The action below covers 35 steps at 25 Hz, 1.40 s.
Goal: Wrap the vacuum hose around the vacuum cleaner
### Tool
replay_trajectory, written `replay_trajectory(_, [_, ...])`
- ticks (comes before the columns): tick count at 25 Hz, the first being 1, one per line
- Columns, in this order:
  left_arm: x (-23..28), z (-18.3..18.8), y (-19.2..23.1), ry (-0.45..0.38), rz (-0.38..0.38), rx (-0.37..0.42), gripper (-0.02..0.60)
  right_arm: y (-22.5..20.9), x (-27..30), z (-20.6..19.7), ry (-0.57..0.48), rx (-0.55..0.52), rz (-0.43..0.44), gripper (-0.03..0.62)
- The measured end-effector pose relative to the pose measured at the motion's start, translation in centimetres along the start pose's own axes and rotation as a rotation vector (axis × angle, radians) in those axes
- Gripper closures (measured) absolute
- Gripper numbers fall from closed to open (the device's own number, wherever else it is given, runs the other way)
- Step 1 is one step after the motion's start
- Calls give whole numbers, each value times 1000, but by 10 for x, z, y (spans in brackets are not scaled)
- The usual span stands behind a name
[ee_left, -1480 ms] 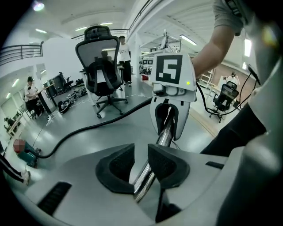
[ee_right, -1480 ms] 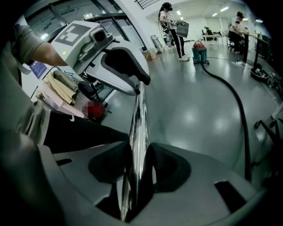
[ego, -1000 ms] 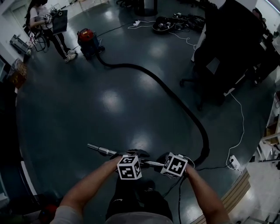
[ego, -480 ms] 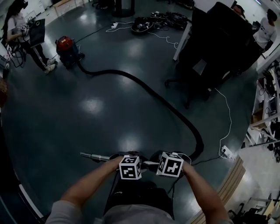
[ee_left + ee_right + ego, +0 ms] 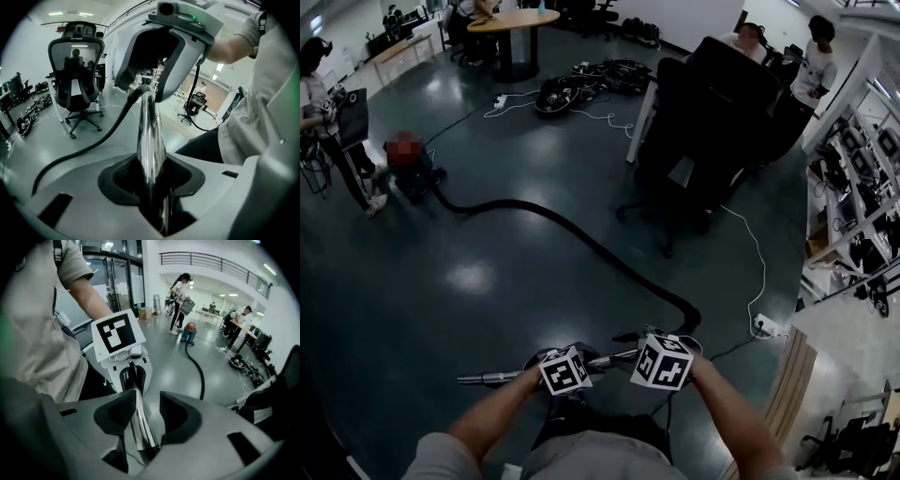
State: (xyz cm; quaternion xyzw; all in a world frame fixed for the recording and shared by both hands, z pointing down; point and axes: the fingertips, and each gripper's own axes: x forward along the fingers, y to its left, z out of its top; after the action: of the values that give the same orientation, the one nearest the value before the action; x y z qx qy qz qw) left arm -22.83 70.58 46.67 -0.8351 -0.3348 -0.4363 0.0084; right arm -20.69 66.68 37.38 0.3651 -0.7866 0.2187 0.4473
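Two hand-held grippers carry one shiny metal vacuum tube (image 5: 502,376) crosswise above a glossy dark grey floor (image 5: 469,281), at the bottom of the head view. The left gripper (image 5: 565,356) takes the tube partway along. Its jaws have just been closing with the tube between them, and in the left gripper view the black pads (image 5: 123,176) press on both sides of it. The right gripper (image 5: 661,339) takes the same tube nearer the hose end. In the right gripper view its jaws are clamped on the tube, which lies tilted between the pads. Each gripper bears a cube of square black-and-white markers, and a bare forearm runs back from each toward the lower edge.

A black flexible hose (image 5: 581,240) leaves the tube just beside the right gripper and bends on the floor. It then runs in a long curve up and left to the red-topped vacuum cleaner (image 5: 417,178), which stands on the floor well apart from both grippers. The hose lies stretched out, not yet wound round the cleaner. A standing person (image 5: 328,112) is just beside the cleaner. A black office chair (image 5: 703,122) stands right of the hose, and a white cable (image 5: 762,267) runs from near it to a white power strip (image 5: 766,326).
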Motion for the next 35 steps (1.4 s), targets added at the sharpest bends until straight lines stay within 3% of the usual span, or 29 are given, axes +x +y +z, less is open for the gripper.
replay_trajectory(3, [-10,15,8,-47,15,7,417,-13,-37,14,-115,101,-122,434])
replay_trajectory(9, [-38,54,43,-179,86,-64,417,-31,-105,14,-375,408,-315,434])
replay_trajectory(16, [-75,101,91,-322,209,-111,417,-69,-119,-4,-496,583,-395,434])
replay_trajectory(20, [-92,124,119,-380,273,-153,417,-110,-120,5,-630,663,-321,433])
replay_trajectory(24, [-103,145,143,-404,336,-197,417,-151,-114,13,-678,669,-237,431])
replay_trajectory(28, [-112,166,165,-423,398,-230,417,-191,-114,20,-743,666,-163,322])
replay_trajectory(31, [-114,181,181,-437,439,-252,417,-221,-113,28,-820,699,-69,319])
replay_trajectory(35, [-115,202,195,-460,478,-294,416,-257,-109,44,-974,822,92,319])
